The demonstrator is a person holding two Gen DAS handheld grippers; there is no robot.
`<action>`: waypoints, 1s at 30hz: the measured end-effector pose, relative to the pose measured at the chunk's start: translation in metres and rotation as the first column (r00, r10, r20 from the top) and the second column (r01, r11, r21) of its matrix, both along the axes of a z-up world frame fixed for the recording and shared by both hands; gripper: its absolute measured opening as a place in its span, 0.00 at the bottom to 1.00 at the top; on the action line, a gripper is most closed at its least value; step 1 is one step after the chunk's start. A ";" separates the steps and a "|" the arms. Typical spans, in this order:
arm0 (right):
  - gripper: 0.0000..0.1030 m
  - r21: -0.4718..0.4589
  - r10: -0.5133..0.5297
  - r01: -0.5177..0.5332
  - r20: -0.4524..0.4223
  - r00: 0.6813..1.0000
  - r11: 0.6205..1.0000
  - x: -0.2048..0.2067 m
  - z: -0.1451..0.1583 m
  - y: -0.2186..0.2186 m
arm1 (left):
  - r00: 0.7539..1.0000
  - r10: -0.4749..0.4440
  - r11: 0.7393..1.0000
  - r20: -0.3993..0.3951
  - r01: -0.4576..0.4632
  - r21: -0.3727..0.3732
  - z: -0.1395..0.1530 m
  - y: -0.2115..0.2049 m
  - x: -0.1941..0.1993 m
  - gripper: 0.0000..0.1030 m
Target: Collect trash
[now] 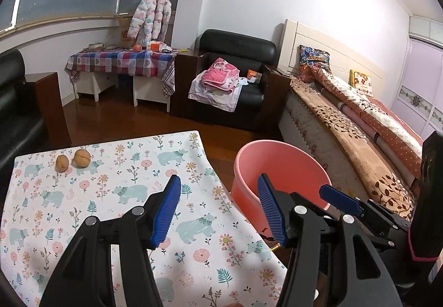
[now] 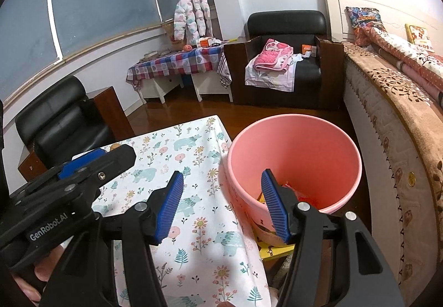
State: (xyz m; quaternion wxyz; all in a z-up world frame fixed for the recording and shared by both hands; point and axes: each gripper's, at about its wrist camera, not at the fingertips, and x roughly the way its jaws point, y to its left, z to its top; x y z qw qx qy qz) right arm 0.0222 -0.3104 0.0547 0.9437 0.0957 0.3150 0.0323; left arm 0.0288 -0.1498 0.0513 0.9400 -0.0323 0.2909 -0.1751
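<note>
We hold the left gripper with its jaws spread wide and nothing between them; it hovers over the near right edge of the table. The right gripper is likewise wide apart and empty, poised above the gap between the table edge and the pink bucket.

The bucket stands on the floor just beside the table's right edge. In the right wrist view it already contains some orange and red wrappers at the bottom, so we judge part of the collection done.

What remains on the floral tablecloth, as far as we can see, is two walnuts near the far left corner, well apart from both grippers. Whether these count as trash we cannot tell. If they do, we judge the left gripper better placed to reach them.
</note>
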 end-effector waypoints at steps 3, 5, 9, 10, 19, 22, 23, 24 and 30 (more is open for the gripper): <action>0.57 -0.003 0.001 -0.001 -0.001 1.000 1.000 -0.002 0.000 0.002 | 1.000 0.004 1.000 0.008 -0.004 0.003 0.001 0.002 -0.003 0.56; 0.57 -0.003 0.002 -0.002 -0.002 1.000 1.000 -0.003 0.001 0.004 | 1.000 0.006 1.000 0.013 -0.006 0.005 0.002 0.004 -0.006 0.56; 0.57 -0.007 0.002 -0.002 0.000 1.000 1.000 -0.005 0.003 0.007 | 1.000 0.010 1.000 0.020 -0.010 0.006 0.003 0.006 -0.009 0.56; 0.57 -0.007 0.001 -0.001 0.001 1.000 1.000 -0.005 0.003 0.007 | 1.000 0.011 1.000 0.020 -0.011 0.007 0.003 0.006 -0.009 0.56; 0.57 -0.010 -0.014 0.014 0.004 1.000 1.000 -0.006 0.005 0.007 | 0.999 0.023 1.000 0.033 -0.024 0.005 0.004 0.012 -0.014 0.55; 0.57 -0.010 -0.012 0.012 0.002 1.000 1.000 -0.006 0.005 0.007 | 0.999 0.026 1.000 0.029 -0.026 0.004 0.004 0.013 -0.014 0.55; 0.57 -0.010 -0.012 0.012 0.001 1.000 1.000 -0.006 0.004 0.007 | 0.999 0.028 1.000 0.029 -0.028 0.003 0.004 0.013 -0.015 0.55; 0.57 -0.011 -0.013 0.013 0.000 1.000 1.000 -0.006 0.004 0.007 | 0.999 0.030 1.000 0.027 -0.031 0.002 0.003 0.013 -0.015 0.55; 0.57 -0.007 -0.018 0.018 -0.001 1.000 1.000 -0.006 0.004 0.006 | 0.999 0.047 0.999 0.022 -0.047 -0.001 0.001 0.017 -0.013 0.55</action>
